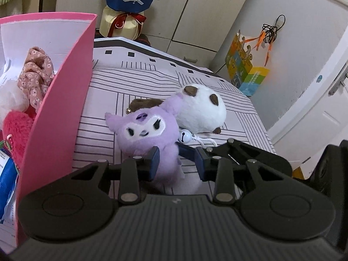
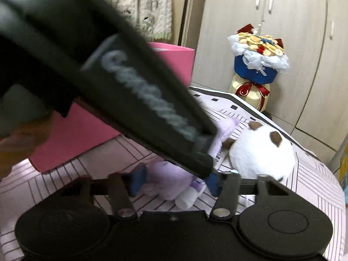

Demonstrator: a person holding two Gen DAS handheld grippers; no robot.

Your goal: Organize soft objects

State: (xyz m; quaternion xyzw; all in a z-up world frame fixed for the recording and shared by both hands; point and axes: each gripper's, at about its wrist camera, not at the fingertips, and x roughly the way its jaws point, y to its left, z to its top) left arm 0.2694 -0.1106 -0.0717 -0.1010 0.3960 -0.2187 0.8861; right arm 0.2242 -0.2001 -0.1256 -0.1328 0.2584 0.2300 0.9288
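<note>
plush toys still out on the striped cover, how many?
2, maybe more hidden. The purple plush doll lies between the left gripper fingers; the round white plush with brown patches sits just behind, touching it.

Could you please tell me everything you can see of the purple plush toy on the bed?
The purple plush toy is soft and fuzzy, with a white face patch, dark eyes and pointed ear-like flaps. It lies face up on the striped cover, against the white plush, beside the pink box. The left hand-held gripper and right hand-held gripper both straddle its body.
</note>
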